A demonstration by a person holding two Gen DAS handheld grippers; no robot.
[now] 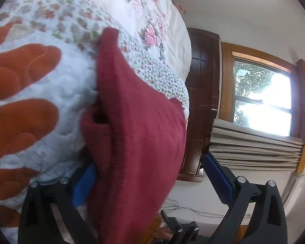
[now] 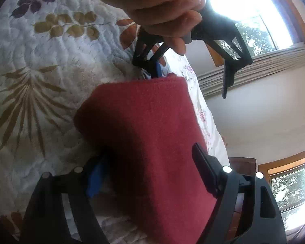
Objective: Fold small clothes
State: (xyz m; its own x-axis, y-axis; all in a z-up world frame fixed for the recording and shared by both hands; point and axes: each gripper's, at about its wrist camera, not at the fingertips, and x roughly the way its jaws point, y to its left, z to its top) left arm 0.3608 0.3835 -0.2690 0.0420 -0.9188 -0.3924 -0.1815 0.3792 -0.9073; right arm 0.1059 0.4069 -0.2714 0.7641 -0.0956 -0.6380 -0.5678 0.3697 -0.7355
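- Underneath, a quilted bedspread [image 2: 36, 65] with leaf prints is seen; the bed serves as the work surface.
- Across it, a dark red fleece garment [image 2: 150, 142] is stretched, its long axis running from one tool to the other.
- At the near end, the right tool [image 2: 150, 181] is seen spread wide, cloth draped between its fingers, not pinched.
- At the far end, the left tool [image 1: 150, 181] is likewise spread, cloth over one finger, equally near.

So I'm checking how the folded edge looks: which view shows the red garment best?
The right wrist view: the red garment shows a broad face and rounded folded edge over the quilt. The left wrist view shows it edge-on, a narrow strip with a small tuck.
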